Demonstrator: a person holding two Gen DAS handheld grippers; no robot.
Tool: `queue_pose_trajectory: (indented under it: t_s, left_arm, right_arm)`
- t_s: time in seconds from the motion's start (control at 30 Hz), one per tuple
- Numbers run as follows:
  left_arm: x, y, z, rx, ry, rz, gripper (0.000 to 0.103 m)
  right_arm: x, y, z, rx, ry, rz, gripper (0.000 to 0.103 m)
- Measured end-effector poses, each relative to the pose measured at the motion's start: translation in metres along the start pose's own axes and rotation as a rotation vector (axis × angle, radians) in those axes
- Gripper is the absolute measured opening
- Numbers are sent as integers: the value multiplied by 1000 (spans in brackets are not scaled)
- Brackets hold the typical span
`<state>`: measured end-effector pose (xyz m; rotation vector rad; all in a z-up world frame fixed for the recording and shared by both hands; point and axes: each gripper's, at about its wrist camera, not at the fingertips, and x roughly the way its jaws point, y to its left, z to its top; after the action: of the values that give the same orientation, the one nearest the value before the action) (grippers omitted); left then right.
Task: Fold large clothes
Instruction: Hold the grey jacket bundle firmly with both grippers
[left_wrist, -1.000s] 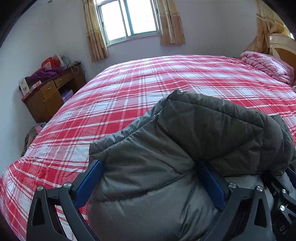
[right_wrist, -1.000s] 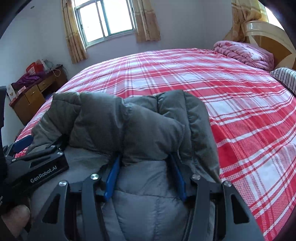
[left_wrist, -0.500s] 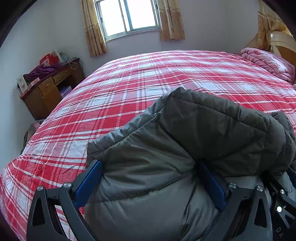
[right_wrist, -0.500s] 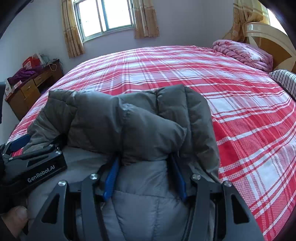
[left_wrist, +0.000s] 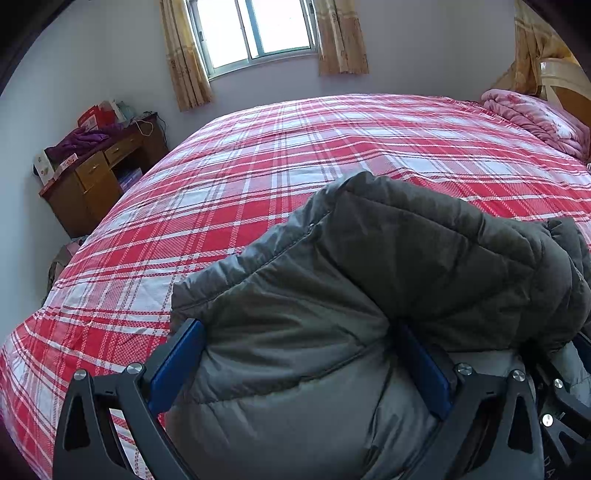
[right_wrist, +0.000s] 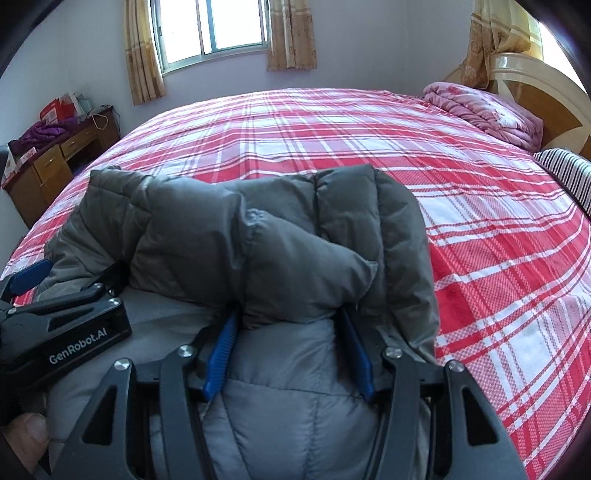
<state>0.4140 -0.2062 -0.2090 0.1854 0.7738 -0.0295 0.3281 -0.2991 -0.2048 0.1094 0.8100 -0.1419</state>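
Note:
A grey puffer jacket (left_wrist: 369, 295) lies bunched on the near part of a bed with a red and white plaid cover (left_wrist: 295, 166). My left gripper (left_wrist: 299, 354) is shut on a thick fold of the jacket, its blue pads pressed into both sides. My right gripper (right_wrist: 288, 347) is shut on another thick fold of the jacket (right_wrist: 277, 258), beside the left gripper's body (right_wrist: 66, 332), which shows at the left of the right wrist view. The fingertips of both grippers are buried in the padding.
A folded pink quilt (right_wrist: 484, 110) and a striped pillow (right_wrist: 569, 173) lie by the headboard at the right. A wooden desk (left_wrist: 99, 177) with clutter stands beyond the bed's left edge. A window with curtains (left_wrist: 258, 33) is on the far wall.
Both grippers have risen a little with the jacket and the views tilt down; the far edge of the bed sits lower in frame. The grips are unchanged.

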Motion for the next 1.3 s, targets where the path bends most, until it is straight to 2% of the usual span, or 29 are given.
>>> queue_pose_trajectory:
  t_s: [0.87, 1.07, 1.13, 1.23, 1.27, 1.3]
  left_arm:
    - [0, -8, -1, 31, -3, 40, 102]
    - [0, -5, 1, 32, 19, 15, 102]
    - [-9, 6, 2, 23, 37, -46, 102]
    - [-39, 36, -6, -18, -11, -87, 102]
    - [-44, 43, -9, -17, -17, -93, 102]
    - [-54, 56, -18, -19, -31, -96, 102]
  right_arm:
    - [1, 3, 0, -9, 6, -15, 57]
    - [1, 3, 0, -6, 7, -10, 57]
    - [1, 3, 0, -5, 8, -6, 59]
    - [-5, -3, 1, 9, 2, 42, 64]
    - [-9, -6, 1, 16, -6, 59, 69]
    - [-16, -10, -1, 20, -21, 70, 80]
